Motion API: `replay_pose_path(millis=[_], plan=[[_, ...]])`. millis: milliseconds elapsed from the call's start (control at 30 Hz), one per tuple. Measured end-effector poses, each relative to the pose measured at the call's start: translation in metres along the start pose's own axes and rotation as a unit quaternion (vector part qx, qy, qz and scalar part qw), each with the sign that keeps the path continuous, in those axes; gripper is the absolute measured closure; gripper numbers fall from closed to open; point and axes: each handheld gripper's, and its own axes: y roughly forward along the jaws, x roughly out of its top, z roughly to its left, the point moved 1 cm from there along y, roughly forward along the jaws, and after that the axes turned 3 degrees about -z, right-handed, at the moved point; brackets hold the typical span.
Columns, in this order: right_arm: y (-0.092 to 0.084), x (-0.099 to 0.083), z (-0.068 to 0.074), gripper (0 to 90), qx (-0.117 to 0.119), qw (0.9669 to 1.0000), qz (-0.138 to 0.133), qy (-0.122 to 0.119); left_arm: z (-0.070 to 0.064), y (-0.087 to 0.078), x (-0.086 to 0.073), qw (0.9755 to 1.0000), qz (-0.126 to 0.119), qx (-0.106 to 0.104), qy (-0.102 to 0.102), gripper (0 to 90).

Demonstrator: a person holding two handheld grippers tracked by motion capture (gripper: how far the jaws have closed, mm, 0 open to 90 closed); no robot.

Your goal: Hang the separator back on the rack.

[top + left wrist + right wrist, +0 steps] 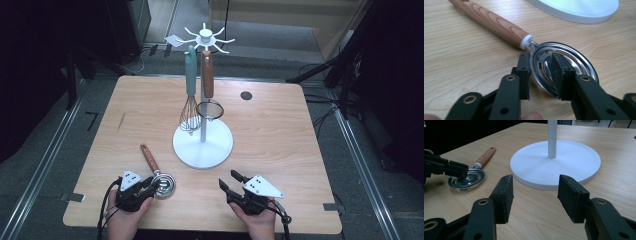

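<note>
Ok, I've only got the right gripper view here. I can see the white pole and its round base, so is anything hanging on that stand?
Observer: Yes. The high view shows a whisk with a teal handle hanging from a hook at the top of the stand.
Operator: Anything else up there?
Observer: A small sieve with a brown wooden handle hangs right beside the whisk.
Operator: And how does the left gripper sit on the spoon?
Observer: In the left gripper view, the left gripper straddles the rim of the spoon, with one jaw outside and the other inside the metal bowl.
</note>
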Motion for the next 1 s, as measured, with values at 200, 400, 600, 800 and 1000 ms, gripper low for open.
replay_pose_path(millis=[200, 400, 600, 800, 1000], plan=[[-0.001, 0.000, 0.000, 47.6, 0.002, 1.0000, -0.004, 0.005, 0.002, -0.010, 0.003, 0.9991, -0.031, -0.025, -0.013, 59.3], [-0.002, 0.000, -0.002, 47.9, -0.001, 1.0000, -0.003, 0.004, 0.019, -0.008, 0.006, 0.9984, -0.025, -0.041, -0.031, 78.0], [0.001, -0.002, -0.004, 48.0, -0.003, 1.0000, 0.004, 0.006, 0.023, -0.007, 0.004, 0.9971, -0.016, -0.059, -0.045, 73.9], [0.000, -0.002, -0.003, 50.7, 0.001, 1.0000, 0.004, 0.002, 0.022, -0.005, 0.000, 0.9977, 0.008, -0.050, -0.044, 67.8], [0.001, -0.002, 0.000, 52.3, 0.016, 0.9999, 0.003, 0.002, 0.018, -0.005, 0.000, 0.9968, 0.018, -0.056, -0.053, 74.6]])
